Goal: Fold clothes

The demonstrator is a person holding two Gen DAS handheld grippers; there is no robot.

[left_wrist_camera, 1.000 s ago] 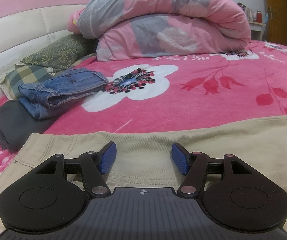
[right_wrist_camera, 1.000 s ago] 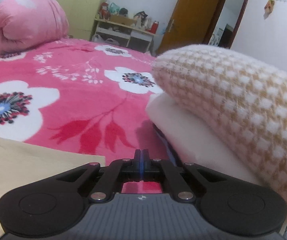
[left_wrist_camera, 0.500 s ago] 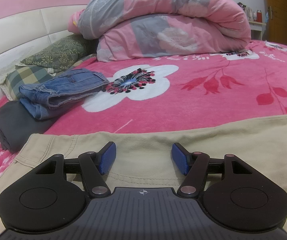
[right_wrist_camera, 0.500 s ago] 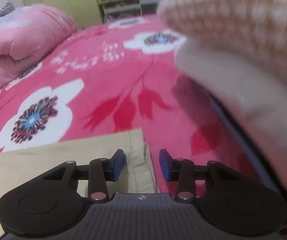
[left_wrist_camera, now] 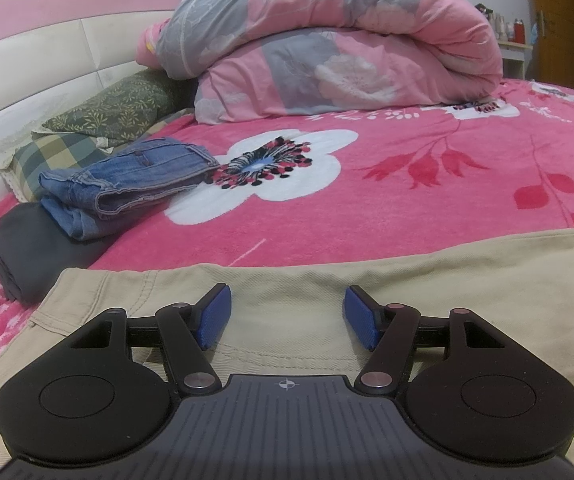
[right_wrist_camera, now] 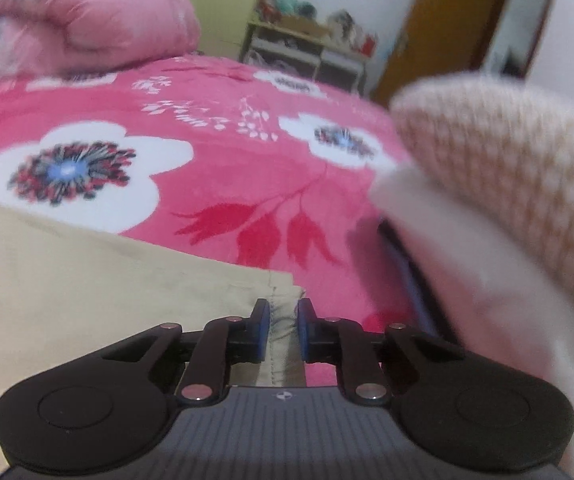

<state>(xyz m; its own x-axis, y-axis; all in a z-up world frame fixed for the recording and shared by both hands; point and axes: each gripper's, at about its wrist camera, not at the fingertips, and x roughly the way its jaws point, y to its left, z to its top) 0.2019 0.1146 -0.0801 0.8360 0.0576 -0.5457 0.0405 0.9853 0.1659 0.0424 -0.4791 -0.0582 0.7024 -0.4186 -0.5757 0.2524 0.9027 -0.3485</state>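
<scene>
Beige trousers lie flat across the pink flowered bedspread. My left gripper hovers just over their waistband end, jaws wide open and nothing between the blue pads. In the right wrist view the trousers end in a hem corner at the right. My right gripper is closing there, and the bunched hem fills the narrow gap between its pads.
Folded jeans rest on a dark grey folded garment at the left, near pillows and a rolled duvet. A stack with a checked knit over a white garment crowds the right. A shelf stands beyond the bed.
My right gripper opened, shifted left onto the trousers' hem corner, and narrowed around it. The left gripper has stayed still and open.
</scene>
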